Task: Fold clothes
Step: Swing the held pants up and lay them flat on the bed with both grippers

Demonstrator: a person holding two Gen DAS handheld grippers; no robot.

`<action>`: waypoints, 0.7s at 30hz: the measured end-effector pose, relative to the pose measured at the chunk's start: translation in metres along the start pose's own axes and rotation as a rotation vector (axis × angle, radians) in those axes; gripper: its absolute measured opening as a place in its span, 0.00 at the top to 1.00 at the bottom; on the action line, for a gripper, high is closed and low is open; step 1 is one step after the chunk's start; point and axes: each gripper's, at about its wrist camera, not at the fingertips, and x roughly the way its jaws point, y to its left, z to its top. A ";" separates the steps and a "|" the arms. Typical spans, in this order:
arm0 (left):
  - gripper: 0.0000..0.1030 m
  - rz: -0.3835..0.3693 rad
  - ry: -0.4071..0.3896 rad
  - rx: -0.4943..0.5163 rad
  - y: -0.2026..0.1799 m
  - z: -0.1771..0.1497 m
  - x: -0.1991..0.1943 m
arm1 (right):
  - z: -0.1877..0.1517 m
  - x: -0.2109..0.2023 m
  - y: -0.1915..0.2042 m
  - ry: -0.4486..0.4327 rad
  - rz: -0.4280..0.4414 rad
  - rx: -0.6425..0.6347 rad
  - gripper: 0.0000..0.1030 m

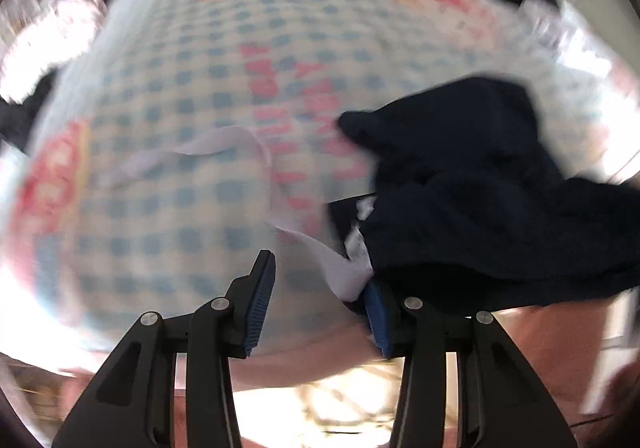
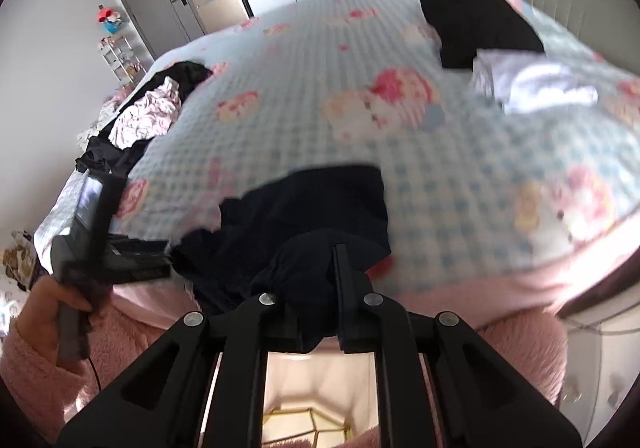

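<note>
Right wrist: right tool (image 2: 316,272) clamps one navy garment (image 2: 320,203); left tool (image 1: 320,288) gapes, two black garments (image 2: 480,23) beyond.

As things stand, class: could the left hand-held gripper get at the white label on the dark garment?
Probably yes. The left hand-held gripper stands open, the white label lies right at its right finger, and nothing covers it on the dark garment.

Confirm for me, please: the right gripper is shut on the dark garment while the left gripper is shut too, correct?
Not quite: the left gripper is open, as the left wrist view shows. The right gripper is indeed shut on the dark garment.
</note>
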 end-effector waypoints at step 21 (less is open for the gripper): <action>0.93 0.156 -0.754 0.169 -0.032 0.101 -0.297 | 0.157 -0.112 0.050 -0.540 0.013 -0.065 0.91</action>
